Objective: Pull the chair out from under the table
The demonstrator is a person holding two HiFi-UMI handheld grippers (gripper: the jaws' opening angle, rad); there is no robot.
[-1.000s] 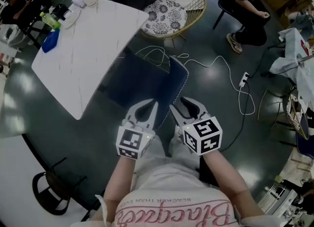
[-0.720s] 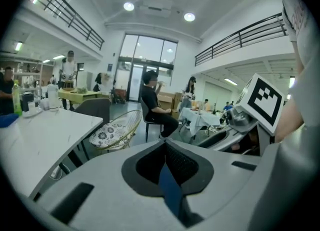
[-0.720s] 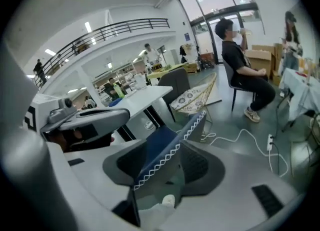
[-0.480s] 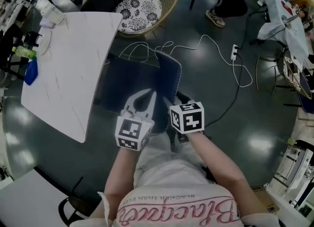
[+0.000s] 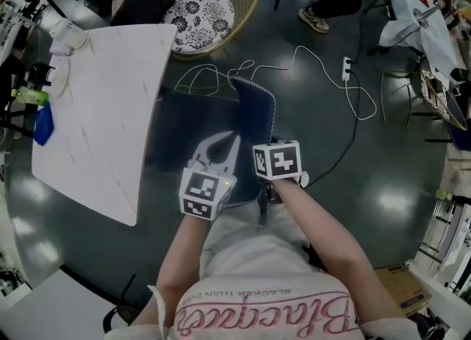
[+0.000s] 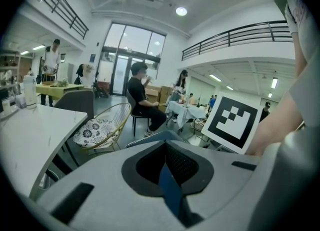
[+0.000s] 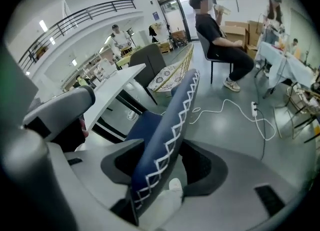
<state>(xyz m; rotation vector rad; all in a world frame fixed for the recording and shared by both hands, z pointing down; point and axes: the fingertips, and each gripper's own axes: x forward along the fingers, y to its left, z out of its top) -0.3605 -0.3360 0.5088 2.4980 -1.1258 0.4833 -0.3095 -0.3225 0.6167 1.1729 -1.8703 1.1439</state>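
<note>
We are in a tall, bright hall with a railed gallery, a glass entrance and a dark, glossy floor (image 5: 383, 206). A white bench (image 5: 96, 110) stands to our left in the head view. At its far left edge lie a blue cloth-like thing (image 5: 43, 125) and a green bottle (image 5: 29, 96). Beyond the bench is a wicker chair (image 5: 195, 18) with a flowered cushion. A white cable (image 5: 324, 66) runs in loops over the floor to a power strip (image 5: 345, 68). A seated person (image 7: 215, 35) in dark clothes is further back.

The blue chair (image 5: 257, 110) stands right in front of us. Its seat is turned toward the bench and reaches up to the bench's edge. Its back, trimmed with white zigzag stitching, is upright on the side nearest us.

The right tongs (image 7: 167, 147) point steeply down over the top of the chair's back, and their marker cube hides them in the head view. Their jaws have just been opening and now stand spread wide. The stitched edge of the chair's back runs between the jaws, and the pads do not clamp it.

The left tongs (image 6: 165, 145) sit just beside the right ones, over the seat side of the chair's back, tilted a little downward. Their jaws are pressed together at the tips. A thin blue strip shows in the slit between them, and we cannot tell whether it is nipped or only seen through the gap.
</note>
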